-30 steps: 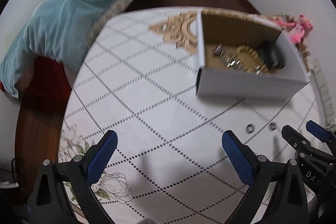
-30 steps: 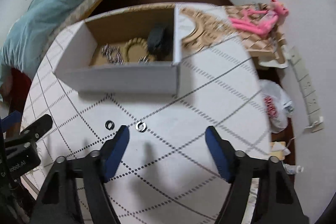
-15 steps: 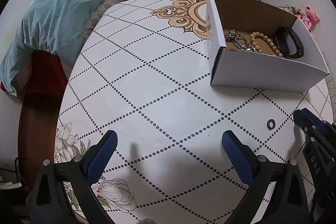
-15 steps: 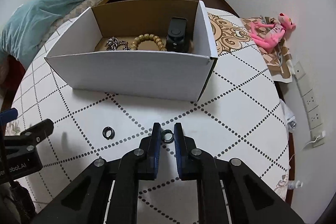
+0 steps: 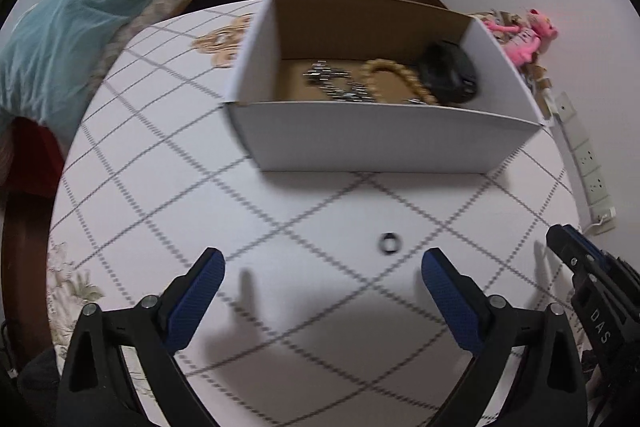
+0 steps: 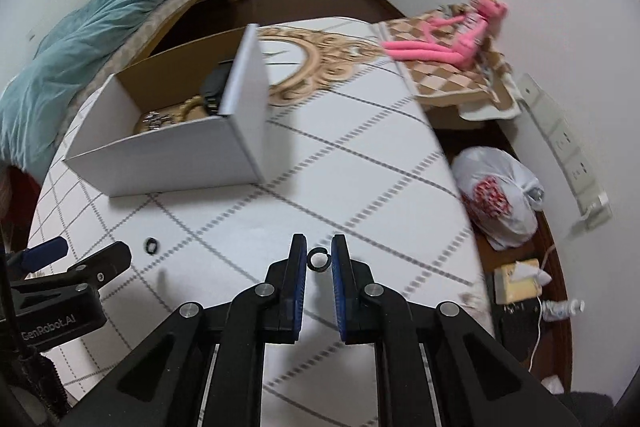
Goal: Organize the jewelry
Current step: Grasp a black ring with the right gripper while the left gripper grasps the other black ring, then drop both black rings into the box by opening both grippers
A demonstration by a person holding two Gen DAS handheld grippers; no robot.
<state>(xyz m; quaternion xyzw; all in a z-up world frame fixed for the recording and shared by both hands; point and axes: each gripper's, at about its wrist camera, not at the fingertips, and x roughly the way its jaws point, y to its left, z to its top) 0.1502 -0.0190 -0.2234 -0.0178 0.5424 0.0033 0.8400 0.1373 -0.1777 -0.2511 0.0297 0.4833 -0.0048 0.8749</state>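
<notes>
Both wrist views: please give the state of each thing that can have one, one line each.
Right gripper: shut on a ring.
Left gripper: jaws closing, nothing between them.
Second ring: loose on the table.
Box: open-topped, holding jewelry.

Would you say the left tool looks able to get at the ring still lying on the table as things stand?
Probably yes. The loose ring lies on bare table just ahead of the left tool, whose jaws stand wide and are beginning to close with nothing between them. The right tool, shut on the other ring, stays off to the side.
</notes>
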